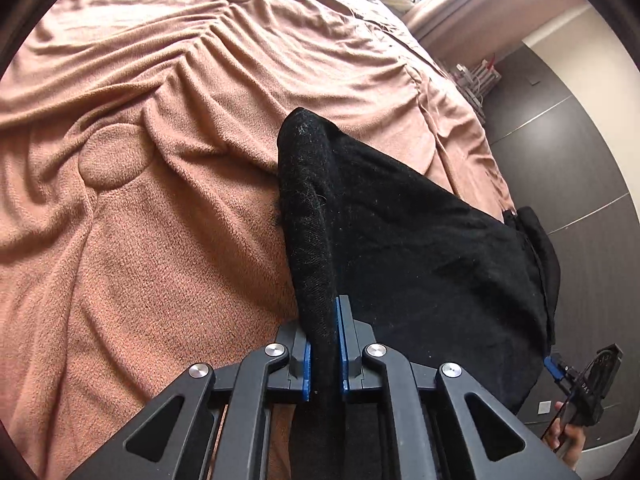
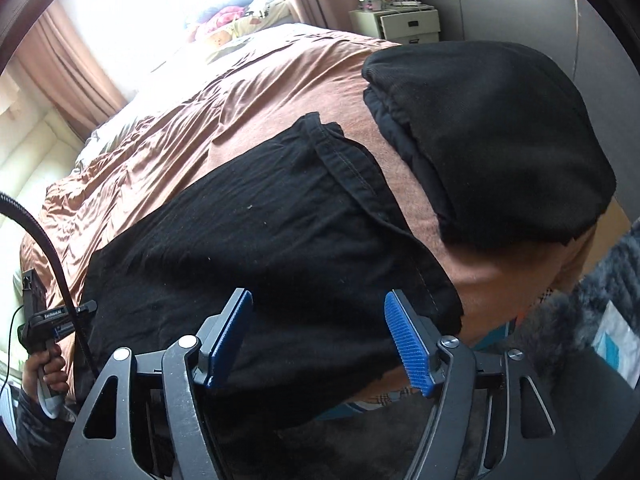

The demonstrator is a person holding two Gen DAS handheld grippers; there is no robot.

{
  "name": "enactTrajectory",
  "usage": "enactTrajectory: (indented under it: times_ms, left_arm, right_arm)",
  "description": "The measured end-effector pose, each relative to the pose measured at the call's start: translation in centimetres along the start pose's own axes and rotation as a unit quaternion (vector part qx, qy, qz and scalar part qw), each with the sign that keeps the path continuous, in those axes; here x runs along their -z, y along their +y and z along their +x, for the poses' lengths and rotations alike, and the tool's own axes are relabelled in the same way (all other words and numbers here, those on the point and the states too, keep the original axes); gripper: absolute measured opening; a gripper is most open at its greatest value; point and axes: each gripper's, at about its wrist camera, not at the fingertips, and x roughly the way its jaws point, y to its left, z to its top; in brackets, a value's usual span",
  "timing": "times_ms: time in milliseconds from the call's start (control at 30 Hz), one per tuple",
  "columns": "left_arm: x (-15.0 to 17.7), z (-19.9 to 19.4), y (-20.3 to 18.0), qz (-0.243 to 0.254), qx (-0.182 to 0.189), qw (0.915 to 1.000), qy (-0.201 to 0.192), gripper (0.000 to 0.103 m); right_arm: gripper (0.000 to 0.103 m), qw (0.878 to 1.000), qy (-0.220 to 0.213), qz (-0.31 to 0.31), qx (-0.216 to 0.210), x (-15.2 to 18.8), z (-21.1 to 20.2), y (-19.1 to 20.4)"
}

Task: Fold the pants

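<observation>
Left gripper (image 1: pixel 323 354) nearest: blue pads pinched tight on raised fold of black pants (image 1: pixel 400 240). Right gripper (image 2: pixel 318 340) spread wide, nothing held, hovering over pants' (image 2: pixel 260 240) near edge. Pants lie flat across brown bedspread (image 2: pixel 248 92), overhanging bed edge. Fabric soft, limp, light, lint-flecked (likely to sag between grips); stitched hem (image 2: pixel 352 172) looks firmest hold. Beyond: folded black garment (image 2: pixel 500 140), then white nightstand (image 2: pixel 400 24). Small lettering on left gripper body, unreadable.
</observation>
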Motion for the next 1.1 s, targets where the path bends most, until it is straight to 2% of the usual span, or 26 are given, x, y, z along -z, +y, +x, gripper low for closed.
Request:
enactTrajectory:
  times_ms: [100,167,200,333,400,500,533,600,667,767,833,1100]
  left_arm:
    - [-0.3,-0.5,-0.1,0.001,0.002,1.0,-0.007,0.009]
    - [-0.5,-0.8,-0.1,0.001,0.002,0.9999,-0.01,0.009]
    - [-0.6,-0.9,-0.2,0.002,0.0,0.9999,-0.012,0.009]
    - [-1.4,-1.6,-0.4,0.0,-0.006,0.9997,-0.023,0.008]
    - [-1.9,-2.1,-0.5,0.002,-0.007,0.9996,-0.026,0.008]
    - [-2.5,-2.8,-0.8,0.011,-0.012,0.9994,-0.031,0.008]
    - [-2.8,-3.0,-0.9,0.013,-0.015,0.9992,-0.035,0.008]
    - [-3.5,-3.6,-0.9,0.014,-0.018,0.9989,-0.042,0.008]
    - [-4.1,-4.2,-0.8,0.014,-0.02,0.9986,-0.046,0.008]
    - [-5.0,-5.2,-0.1,0.017,-0.032,0.9979,-0.054,0.008]
    - [-5.6,-5.9,0.6,0.021,-0.04,0.9974,-0.057,0.008]
    - [-7.2,-8.8,4.9,0.002,-0.069,0.9948,-0.074,0.008]
  right_arm:
    - [0.069,0.999,0.001,0.035,-0.001,1.3,-0.7,-0.7]
    - [0.076,0.998,0.009,0.07,0.004,2.4,-0.8,-1.6]
    - [0.076,0.996,0.016,0.091,0.001,2.9,-0.6,-2.1]
    - [0.077,0.982,0.045,0.168,-0.068,4.5,1.8,-3.5]
    - [0.077,0.974,0.038,0.192,-0.119,4.6,2.7,-3.4]
    - [0.076,0.966,0.022,0.206,-0.152,4.5,3.3,-2.9]
    - [0.074,0.966,0.015,0.205,-0.157,4.3,3.3,-2.5]
    - [0.063,0.967,0.011,0.197,-0.159,4.2,3.5,-1.4]
    - [0.044,0.969,0.013,0.191,-0.157,4.1,3.9,-0.5]
    - [0.029,0.97,0.013,0.186,-0.158,3.7,4.5,0.5]
    - [0.026,0.968,0.014,0.184,-0.17,3.7,5.0,1.3]
    - [0.025,0.971,0.024,0.152,-0.183,4.7,7.6,5.5]
